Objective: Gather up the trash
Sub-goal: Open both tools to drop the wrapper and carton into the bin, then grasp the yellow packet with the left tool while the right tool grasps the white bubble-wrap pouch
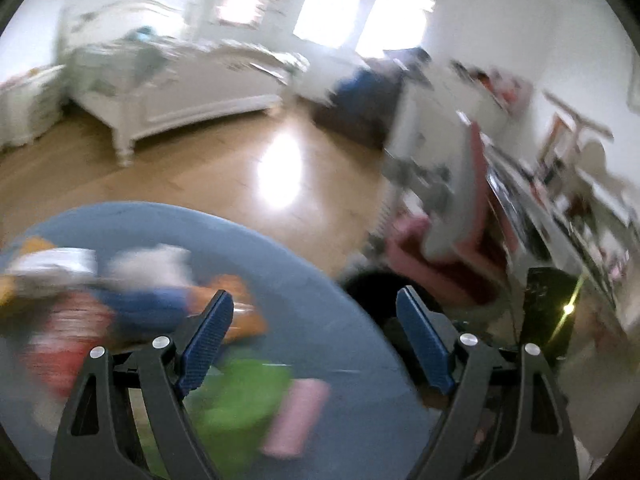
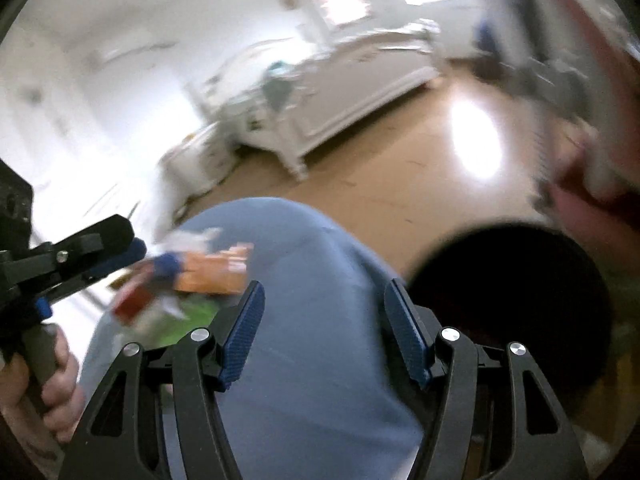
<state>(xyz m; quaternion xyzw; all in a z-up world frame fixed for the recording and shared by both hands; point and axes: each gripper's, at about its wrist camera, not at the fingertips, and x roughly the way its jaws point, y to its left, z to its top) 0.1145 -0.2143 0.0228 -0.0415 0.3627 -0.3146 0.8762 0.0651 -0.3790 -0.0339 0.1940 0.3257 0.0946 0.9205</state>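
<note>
Both the left gripper (image 1: pixel 315 334) and right gripper (image 2: pixel 324 330) hang wide and empty over the blue table (image 1: pixel 320 280); blurred wrappers (image 1: pixel 132 300), probably trash, crowd its left edge, awaiting the dark bin (image 2: pixel 516 292).

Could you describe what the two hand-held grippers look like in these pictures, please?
Both look alike: the left hand-held gripper and the right hand-held gripper each have black angular linkage arms with triangular cut-outs, round silver pins at the joints, and two fingers faced with dark blue ribbed pads. No cables or sleeves show. A bare hand grips the left one's handle.
</note>
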